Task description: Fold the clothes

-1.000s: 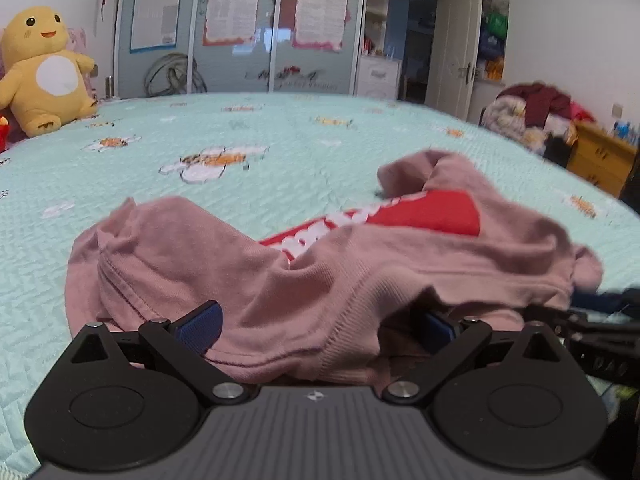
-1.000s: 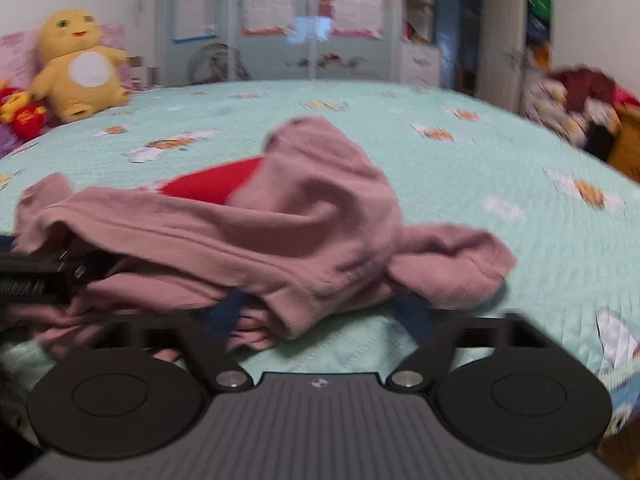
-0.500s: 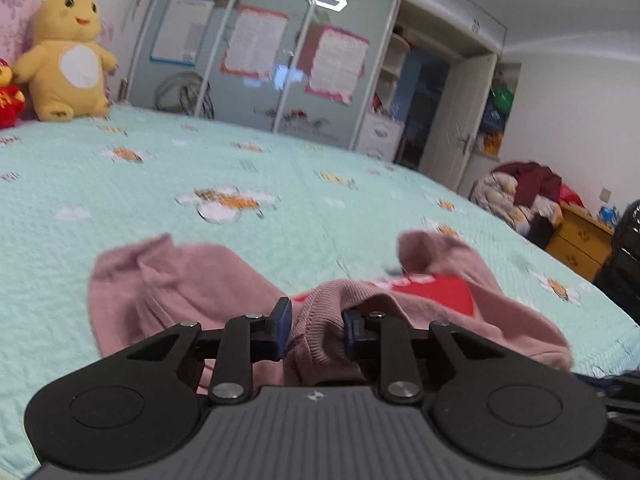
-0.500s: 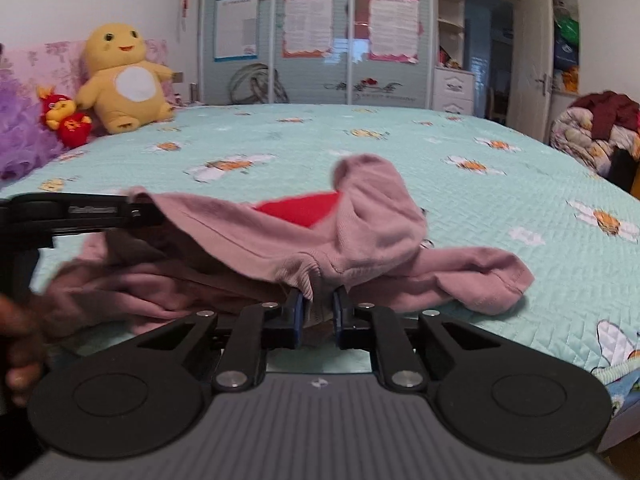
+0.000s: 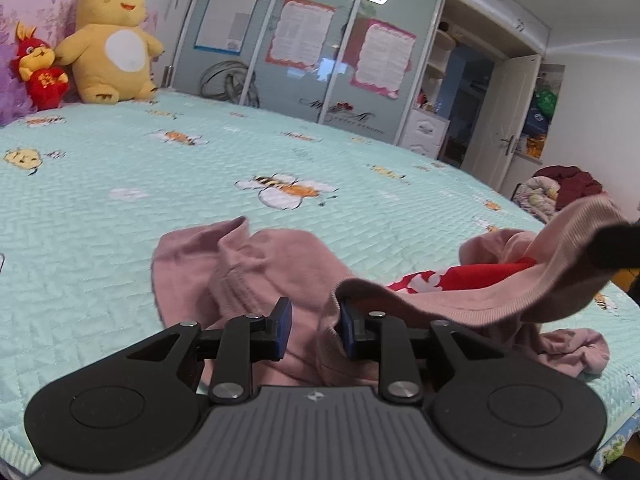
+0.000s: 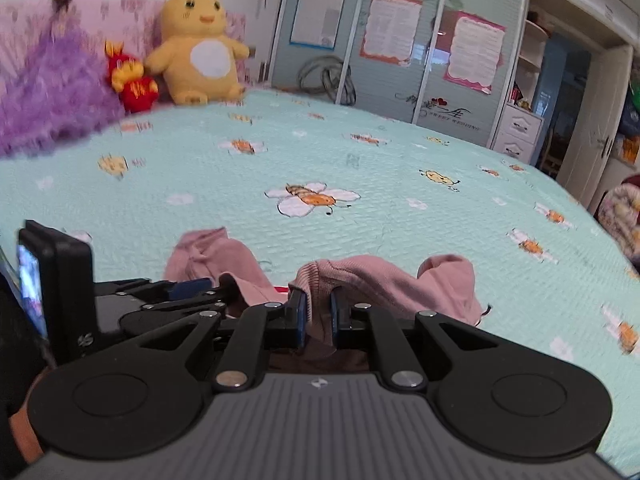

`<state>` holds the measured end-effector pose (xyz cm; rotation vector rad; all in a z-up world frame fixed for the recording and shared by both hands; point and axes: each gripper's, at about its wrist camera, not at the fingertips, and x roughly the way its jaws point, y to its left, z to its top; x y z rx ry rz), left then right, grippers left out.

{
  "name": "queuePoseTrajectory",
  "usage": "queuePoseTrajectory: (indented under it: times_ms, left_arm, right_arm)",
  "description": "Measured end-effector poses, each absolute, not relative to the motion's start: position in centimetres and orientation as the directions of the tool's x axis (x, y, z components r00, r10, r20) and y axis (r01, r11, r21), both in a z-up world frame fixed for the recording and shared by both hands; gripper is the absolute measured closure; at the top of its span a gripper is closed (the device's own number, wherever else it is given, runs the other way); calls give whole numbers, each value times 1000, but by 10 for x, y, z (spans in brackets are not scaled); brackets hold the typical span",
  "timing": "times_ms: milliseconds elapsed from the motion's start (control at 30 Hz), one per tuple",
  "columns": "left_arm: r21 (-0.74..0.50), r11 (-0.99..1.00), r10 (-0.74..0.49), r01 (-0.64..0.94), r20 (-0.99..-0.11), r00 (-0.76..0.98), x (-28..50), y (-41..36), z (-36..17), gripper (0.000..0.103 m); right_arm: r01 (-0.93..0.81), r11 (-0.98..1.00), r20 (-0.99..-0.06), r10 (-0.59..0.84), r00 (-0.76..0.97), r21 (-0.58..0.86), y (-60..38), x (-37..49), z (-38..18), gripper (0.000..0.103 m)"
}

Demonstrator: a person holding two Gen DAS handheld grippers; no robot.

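The left gripper (image 5: 314, 330) has its jaws set narrow with a fold of the pink top (image 5: 256, 264) bunched between them. The cloth lies against the right pad, but whether the left pad presses it I cannot tell. These jaws closed sharply and have just eased open a little. The right gripper (image 6: 318, 316) holds its jaws nearly shut, pinching a ribbed edge of the same top.

From the left jaws that ribbed hem runs up and to the right, lifted clear of the bed (image 5: 120, 208), toward the dark shape at the right edge where the other gripper carries it. Most of the top lies crumpled just ahead of and below both pairs of jaws, resting on the bed. Gripping the hem at 2 separate points looks meant to spread the edge straight, so the garment can be shaken flat before a fold.

A red patch with white lettering (image 5: 460, 280) shows beyond the left jaws, too creased to read. On the wardrobe door (image 6: 440, 108) far ahead, "SWEET WEDDING" is legible beneath a scripted flourish; the posters' text is too small.
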<state>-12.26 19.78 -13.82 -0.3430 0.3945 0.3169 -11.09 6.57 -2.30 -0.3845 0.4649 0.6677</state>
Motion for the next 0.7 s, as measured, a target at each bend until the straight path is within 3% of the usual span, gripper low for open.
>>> queuePoseTrajectory:
  times_ms: [400, 533, 700]
  left_arm:
    - [-277, 889, 220, -364, -438, 872, -123, 202, -139, 69]
    - [-283, 886, 219, -368, -444, 869, -122, 203, -139, 61]
    - [-288, 882, 221, -374, -447, 867, -123, 204, -139, 59]
  right_arm:
    - [-674, 683, -591, 431, 682, -281, 105, -110, -35, 91]
    - [-675, 677, -594, 425, 683, -292, 111, -110, -38, 90]
    - [-678, 671, -594, 425, 683, -301, 116, -111, -38, 90]
